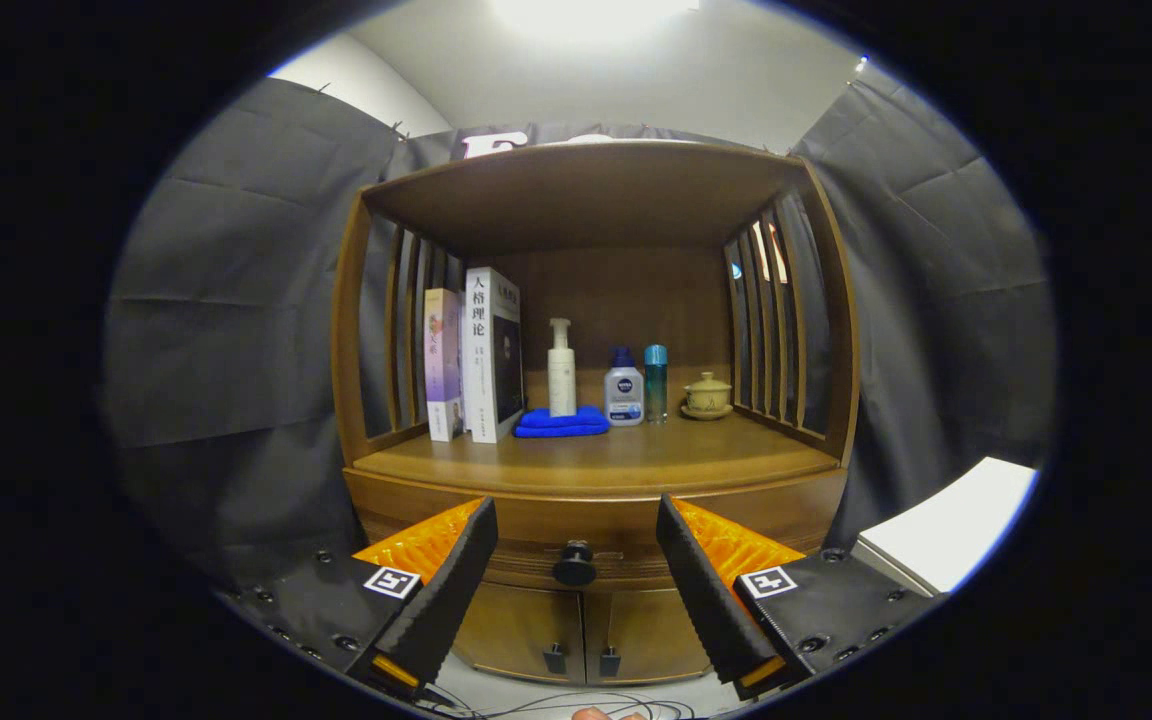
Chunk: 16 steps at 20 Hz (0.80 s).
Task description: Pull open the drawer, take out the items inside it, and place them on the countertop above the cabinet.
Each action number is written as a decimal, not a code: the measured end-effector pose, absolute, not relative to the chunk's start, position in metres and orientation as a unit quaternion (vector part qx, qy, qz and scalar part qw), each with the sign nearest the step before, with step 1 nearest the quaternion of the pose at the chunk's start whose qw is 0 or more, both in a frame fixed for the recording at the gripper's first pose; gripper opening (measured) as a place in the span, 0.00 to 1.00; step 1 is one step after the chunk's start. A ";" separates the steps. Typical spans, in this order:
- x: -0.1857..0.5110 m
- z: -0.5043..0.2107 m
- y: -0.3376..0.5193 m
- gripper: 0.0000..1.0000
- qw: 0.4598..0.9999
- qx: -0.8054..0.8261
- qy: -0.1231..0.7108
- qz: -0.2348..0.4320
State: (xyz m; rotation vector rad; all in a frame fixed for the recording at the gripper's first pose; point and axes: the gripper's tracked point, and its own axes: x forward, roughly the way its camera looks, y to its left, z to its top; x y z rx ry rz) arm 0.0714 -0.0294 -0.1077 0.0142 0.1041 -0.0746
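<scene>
- Holding the gripper [576, 560] wide open, you are gripping nothing; its two fingers are standing well apart.
- You are lining it up with the drawer [586, 520], which is sitting shut; its dark knob [574, 565] is showing in the gap between the fingers, a little beyond the tips and touching neither.
- Beyond the fingers and above the drawer, the countertop [596, 462] is lying under the wooden shelf roof.
- At the back of it, from the left finger's side across to the right's, two books [476, 360] are standing upright, then a white pump bottle [561, 368] on a folded blue cloth [562, 423], a small white bottle [624, 388], a teal bottle [655, 382] and a lidded cup [707, 396].
- Below the drawer, two cabinet doors [581, 630] are sitting closed.
- Beside the right finger, a white surface [956, 520] is showing.
</scene>
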 end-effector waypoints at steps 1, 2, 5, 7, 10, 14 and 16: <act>0.076 -0.112 -0.028 1.00 0.998 0.006 0.056 -0.034; 0.080 -0.119 -0.027 0.99 0.998 0.002 0.061 -0.034; 0.091 -0.139 -0.024 0.99 0.997 0.003 0.074 -0.034; 0.098 -0.157 -0.018 0.99 0.995 0.011 0.095 -0.028; 0.116 -0.173 -0.019 0.99 0.994 -0.002 0.108 -0.030; 0.137 -0.198 -0.021 0.99 0.991 0.011 0.131 -0.036; 0.145 -0.211 -0.025 0.99 0.988 0.015 0.146 -0.040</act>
